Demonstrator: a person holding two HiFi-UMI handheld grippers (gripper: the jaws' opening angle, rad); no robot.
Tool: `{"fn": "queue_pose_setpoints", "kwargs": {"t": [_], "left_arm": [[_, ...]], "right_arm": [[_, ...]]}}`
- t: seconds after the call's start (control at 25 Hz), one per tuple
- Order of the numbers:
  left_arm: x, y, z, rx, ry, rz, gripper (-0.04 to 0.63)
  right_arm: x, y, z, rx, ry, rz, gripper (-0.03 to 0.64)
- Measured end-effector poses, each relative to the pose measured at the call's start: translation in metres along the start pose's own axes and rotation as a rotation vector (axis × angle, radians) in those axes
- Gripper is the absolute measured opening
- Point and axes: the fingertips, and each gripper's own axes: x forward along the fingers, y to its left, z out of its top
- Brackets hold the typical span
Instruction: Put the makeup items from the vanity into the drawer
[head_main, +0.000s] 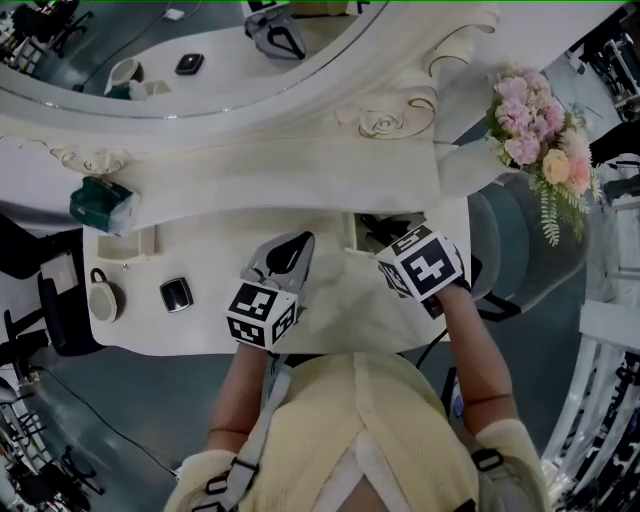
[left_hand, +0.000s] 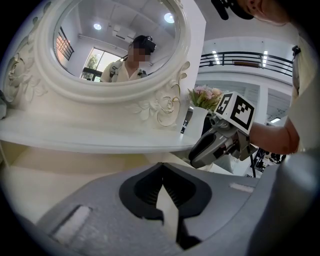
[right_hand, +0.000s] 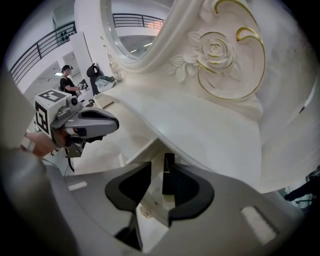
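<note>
Right gripper (right_hand: 157, 170): jaws apart, slim black plastic makeup stick (right_hand: 168, 172) against one pad; judged light, stiff, slippery, best pinched mid-barrel. Left gripper (left_hand: 161, 172): jaws together, empty

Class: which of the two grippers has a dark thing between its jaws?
The right gripper: a slim black item stands between its parted jaws. The left gripper has its jaws together, empty.

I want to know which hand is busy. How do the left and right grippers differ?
The left gripper has jaws together, empty; the right gripper has them apart, a slim black stick between them against one pad. The left gripper lies flatter over the vanity; the right gripper tips steeply down. Both are grey with a marker cube.
</note>
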Motion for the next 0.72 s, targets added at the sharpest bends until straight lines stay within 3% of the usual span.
{"fn": "queue_pose_setpoints", "kwargs": {"t": [0.32, 0.72], "left_arm": [[-0.023, -0.001, 0.005, -0.019, -0.042, 0.040, 0.002], [-0.085, -0.013, 0.019, -0.105, -0.200, 0.163, 0.002]], "right_arm": [[-0.015, 0.005, 0.003, -0.027, -0.080, -0.009, 0.123], [-0.067, 0.033, 0.024, -0.133, -0.332, 0.014, 0.124]]}}
